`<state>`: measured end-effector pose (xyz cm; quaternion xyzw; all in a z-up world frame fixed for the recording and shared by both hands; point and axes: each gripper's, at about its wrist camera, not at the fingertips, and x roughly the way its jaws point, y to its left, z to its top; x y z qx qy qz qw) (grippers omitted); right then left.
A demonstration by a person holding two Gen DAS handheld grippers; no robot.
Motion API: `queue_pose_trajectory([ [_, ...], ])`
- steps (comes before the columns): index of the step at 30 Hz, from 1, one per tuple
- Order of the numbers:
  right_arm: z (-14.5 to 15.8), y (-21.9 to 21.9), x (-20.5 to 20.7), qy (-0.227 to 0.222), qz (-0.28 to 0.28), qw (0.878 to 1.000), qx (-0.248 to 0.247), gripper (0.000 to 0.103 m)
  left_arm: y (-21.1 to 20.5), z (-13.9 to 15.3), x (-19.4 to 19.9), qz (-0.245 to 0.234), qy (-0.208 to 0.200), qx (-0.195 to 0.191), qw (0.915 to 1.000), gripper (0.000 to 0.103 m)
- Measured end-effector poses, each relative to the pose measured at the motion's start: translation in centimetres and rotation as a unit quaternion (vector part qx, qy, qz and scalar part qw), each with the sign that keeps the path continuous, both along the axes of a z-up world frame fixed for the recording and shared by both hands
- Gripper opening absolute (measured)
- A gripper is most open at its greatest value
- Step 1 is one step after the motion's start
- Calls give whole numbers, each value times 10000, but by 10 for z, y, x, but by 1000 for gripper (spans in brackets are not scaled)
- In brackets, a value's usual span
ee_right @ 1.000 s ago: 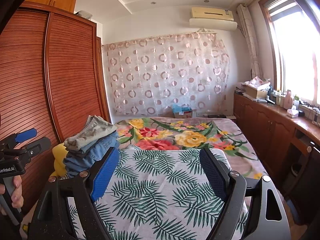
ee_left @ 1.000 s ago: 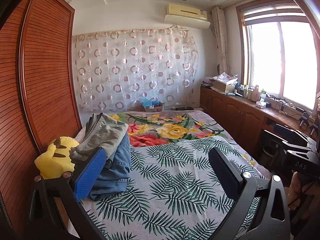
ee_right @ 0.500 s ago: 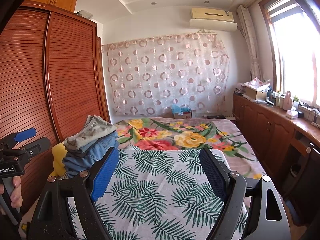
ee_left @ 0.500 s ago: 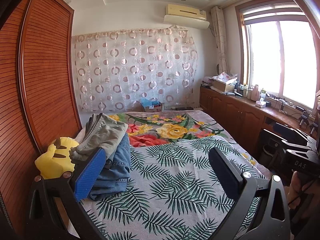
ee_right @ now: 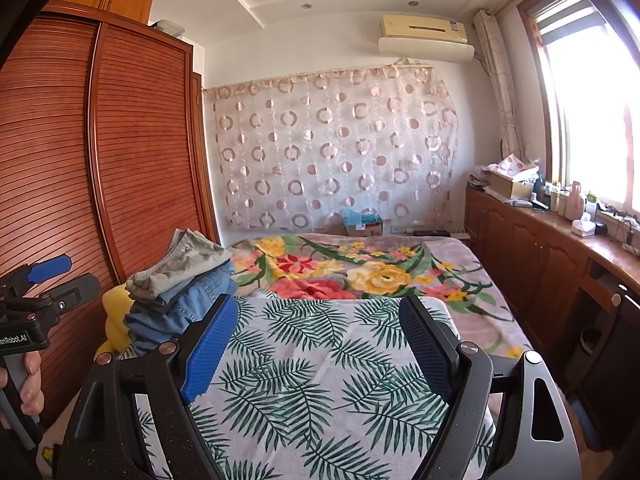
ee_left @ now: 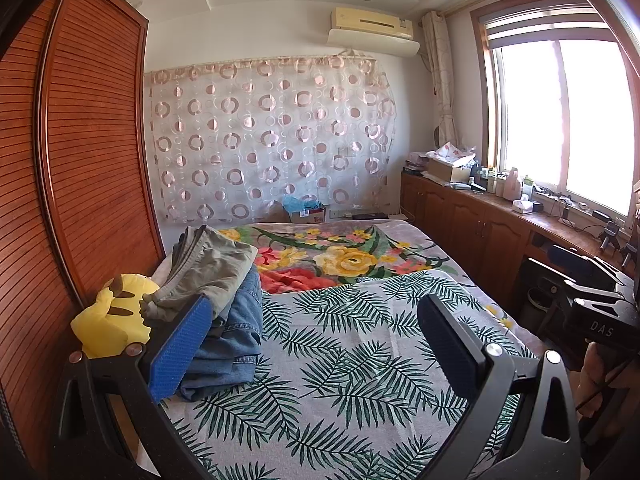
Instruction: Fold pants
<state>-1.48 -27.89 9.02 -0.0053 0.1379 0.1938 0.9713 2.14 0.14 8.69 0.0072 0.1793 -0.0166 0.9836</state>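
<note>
Presently both grippers, left and right, are held spread and empty above the bed. 2 or more folded pants are stacked at the frame's left. Soft, floppy, fairly heavy denim is judged; the waistband is best pinched.

Both wrist cameras look down the bed from its near end, tilted slightly downward, each framed by its own tool's fingers. The left view sits nearer the wardrobe; the right view sits further right and catches the left tool at its edge. Both share the leaf-print cover, clothes pile, curtain and window.
</note>
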Motion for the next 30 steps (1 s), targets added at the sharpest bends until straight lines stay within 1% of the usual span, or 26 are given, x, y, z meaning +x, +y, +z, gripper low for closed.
queue_pose_trajectory([
  [30,-1,2,-1,20,-10,10000,-11,84,-1,0,0,-3,4,7,10000,103],
])
